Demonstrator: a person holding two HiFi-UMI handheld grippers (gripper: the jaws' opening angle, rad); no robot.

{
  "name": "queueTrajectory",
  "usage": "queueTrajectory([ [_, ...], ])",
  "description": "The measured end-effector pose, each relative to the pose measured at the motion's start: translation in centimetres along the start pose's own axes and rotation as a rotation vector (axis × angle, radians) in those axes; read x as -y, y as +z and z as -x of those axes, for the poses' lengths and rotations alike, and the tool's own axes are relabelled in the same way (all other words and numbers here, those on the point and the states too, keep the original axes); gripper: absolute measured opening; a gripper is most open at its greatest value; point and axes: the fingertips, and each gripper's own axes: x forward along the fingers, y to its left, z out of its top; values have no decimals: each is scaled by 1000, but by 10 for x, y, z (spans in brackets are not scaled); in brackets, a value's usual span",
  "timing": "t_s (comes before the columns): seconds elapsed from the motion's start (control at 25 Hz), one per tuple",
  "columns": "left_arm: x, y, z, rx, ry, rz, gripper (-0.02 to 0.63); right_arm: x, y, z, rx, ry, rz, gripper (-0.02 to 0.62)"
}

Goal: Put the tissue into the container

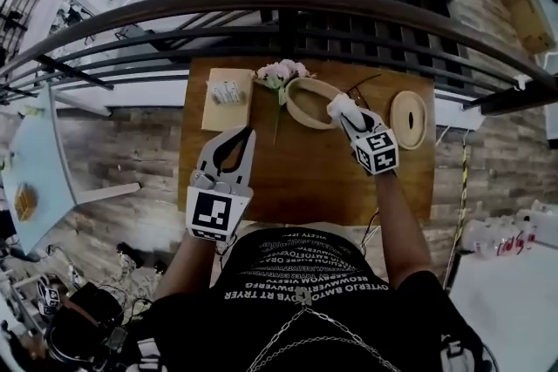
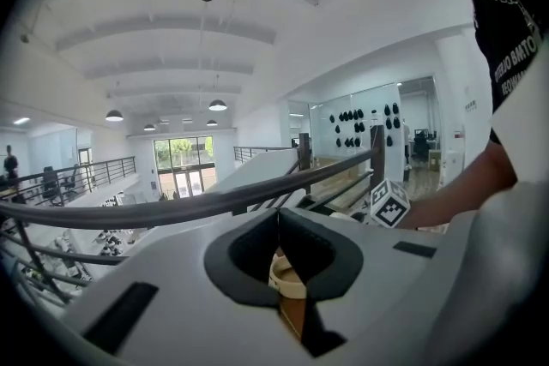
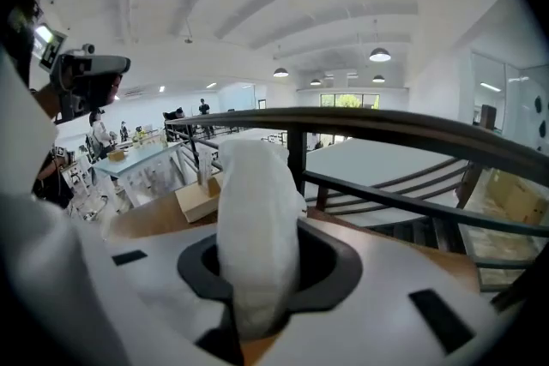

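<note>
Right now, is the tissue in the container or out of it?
Out. The right gripper is shut on the tissue, holding it by the container's rim.

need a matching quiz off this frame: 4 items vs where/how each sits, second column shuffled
1 tissue
2 container
3 oval lid
4 flowers

A lying flat near the table's right end
B clamped in the right tongs
C open, mid-table near the far edge
D just left of the container in the head view

Pairs: 1-B, 2-C, 3-A, 4-D
</note>
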Motion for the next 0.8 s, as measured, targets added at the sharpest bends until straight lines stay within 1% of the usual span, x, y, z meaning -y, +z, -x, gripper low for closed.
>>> queueTrajectory([
  [0.24, -1, -21, -6, -64, 40, 27, 29, -3, -29, -69, -110, 98, 19, 120],
  [0.44, -8, -46, 2, -114, 77, 69, 29, -13, -50, -118, -199, 147, 66, 120],
  [0.52, -11, -52, 6, -135, 91, 77, 29, -14, -56, -133, -242, 150, 73, 120],
  [0.56, -12, -55, 8, -142, 99, 81, 29, -13, -60, -140, -275, 142, 93, 120],
  [0.6, -13, -58, 10, -149, 107, 84, 29, -13, -64, -145, -320, 125, 134, 120],
  [0.68, -15, -62, 15, -162, 118, 87, 29, -14, -76, -155, -409, 78, 272, 120],
  [0.72, -17, -63, 18, -166, 121, 86, 29, -16, -80, -159, -433, 58, 334, 118],
  [0.76, -18, -63, 21, -165, 122, 85, 29, -18, -82, -162, -447, 48, 366, 118],
  [0.8, -19, -61, 23, -159, 122, 85, 29, -18, -85, -163, -458, 50, 368, 120],
])
